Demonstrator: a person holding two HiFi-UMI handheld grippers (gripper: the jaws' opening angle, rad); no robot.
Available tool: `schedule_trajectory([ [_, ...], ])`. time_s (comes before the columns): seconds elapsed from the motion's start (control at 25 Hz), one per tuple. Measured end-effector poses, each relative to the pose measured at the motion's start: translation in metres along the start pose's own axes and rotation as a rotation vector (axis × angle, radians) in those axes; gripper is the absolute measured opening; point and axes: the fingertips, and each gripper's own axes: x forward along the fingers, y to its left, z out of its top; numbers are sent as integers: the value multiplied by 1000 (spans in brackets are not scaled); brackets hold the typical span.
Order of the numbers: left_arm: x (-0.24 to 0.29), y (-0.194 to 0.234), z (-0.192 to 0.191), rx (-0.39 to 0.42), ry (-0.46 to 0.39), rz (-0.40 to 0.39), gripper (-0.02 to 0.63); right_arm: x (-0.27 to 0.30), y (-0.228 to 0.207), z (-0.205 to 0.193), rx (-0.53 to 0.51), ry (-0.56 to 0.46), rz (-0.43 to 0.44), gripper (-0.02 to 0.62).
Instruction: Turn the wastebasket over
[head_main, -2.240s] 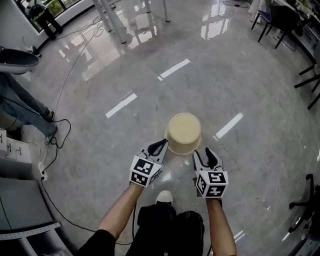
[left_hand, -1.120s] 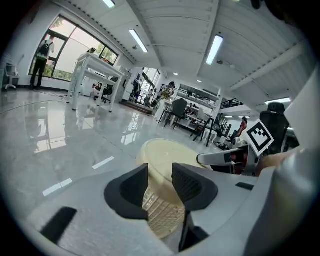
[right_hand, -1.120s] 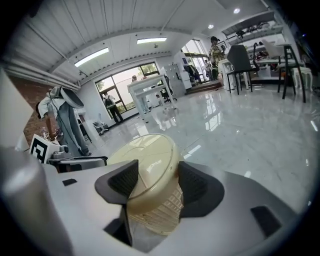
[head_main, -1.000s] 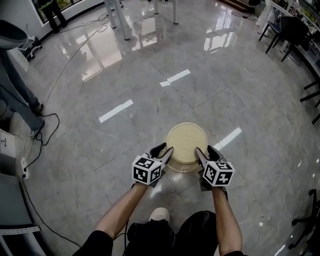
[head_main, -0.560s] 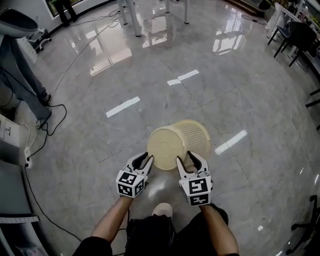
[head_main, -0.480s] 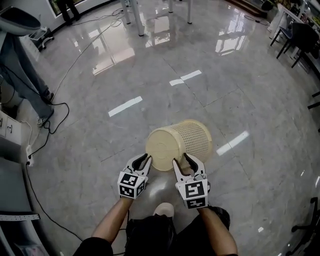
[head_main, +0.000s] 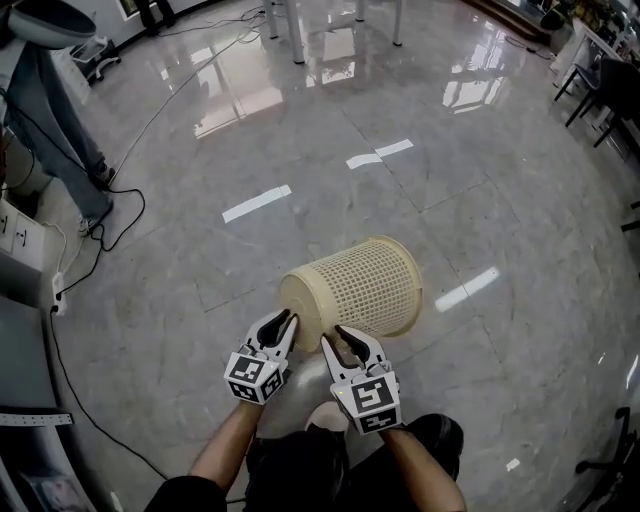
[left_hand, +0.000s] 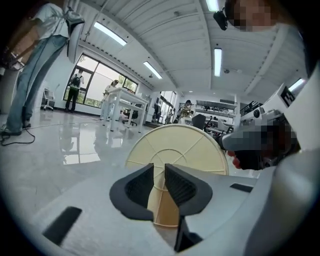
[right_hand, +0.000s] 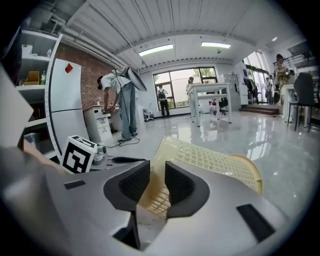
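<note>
The cream mesh wastebasket (head_main: 355, 285) lies on its side on the grey floor, its solid round base turned towards me and its mouth pointing away to the right. My left gripper (head_main: 283, 320) is at the base's near left edge. In the left gripper view the base (left_hand: 175, 150) fills the space beyond the left gripper (left_hand: 159, 172). My right gripper (head_main: 338, 336) sits under the near side wall, and the mesh wall (right_hand: 215, 162) shows beyond the right gripper (right_hand: 157, 172). Both pairs of jaws are closing, a narrow gap left, with nothing pressed between the pads.
A person (head_main: 60, 120) stands at the far left beside a white cabinet (head_main: 15, 290). Black cables (head_main: 100, 230) trail over the floor there. Table legs (head_main: 300, 30) stand at the top and dark chairs (head_main: 600, 80) at the top right.
The wastebasket has tipped from standing base-up to lying on its side, mouth away to the right. Both grippers have drawn back towards me and their jaws have narrowed.
</note>
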Motion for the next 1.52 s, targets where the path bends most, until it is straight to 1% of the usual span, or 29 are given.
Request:
schedule_trajectory([
  [0.08, -1, 4, -6, -10, 12, 7, 58, 1, 9, -6, 3, 15, 37, 87],
  [0.24, 1, 11, -23, 10, 53, 30, 58, 1, 28, -9, 2, 18, 142, 89],
  [0.28, 1, 15, -28, 3, 61, 39, 58, -4, 28, -5, -5, 2, 142, 89],
  [0.32, 0, 19, -34, -10, 67, 47, 58, -10, 22, 1, -24, -17, 119, 89],
  [0.36, -1, 23, -39, -24, 71, 55, 58, -15, 11, 5, -53, -30, 75, 89],
  [0.48, -4, 33, -50, -55, 76, 67, 58, -28, -49, 4, -128, -4, -87, 89],
  [0.56, -4, 36, -57, -64, 84, 66, 55, -36, -93, -4, -129, 40, -171, 91],
  [0.64, -2, 35, -64, -70, 98, 45, 64, -40, -123, -17, -107, 87, -212, 92],
  [0.76, -1, 29, -62, -59, 97, 21, 69, -38, -148, -38, -91, 143, -237, 111],
  [0.84, 3, 22, -59, -27, 102, 12, 69, -36, -163, -48, -75, 165, -248, 140],
  [0.92, 10, 16, -59, 27, 132, 7, 71, -33, -169, -55, -31, 184, -204, 141],
  [1.0, 15, 16, -60, 58, 152, 14, 71, -26, -169, -60, -13, 203, -161, 140],
  [1.12, 18, 18, -59, 52, 157, 17, 71, -17, -171, -70, -35, 240, -162, 138],
  [1.2, 19, 16, -59, 68, 161, 14, 71, -14, -171, -77, -52, 262, -179, 137],
  [1.28, 19, 13, -60, 77, 161, 14, 71, -13, -171, -81, -68, 258, -204, 106],
  [1.32, 19, 13, -60, 73, 159, 15, 69, -14, -171, -81, -67, 250, -212, 106],
  [1.52, 21, 12, -60, 56, 154, 11, 69, -17, -176, -82, 22, 219, -196, 94],
])
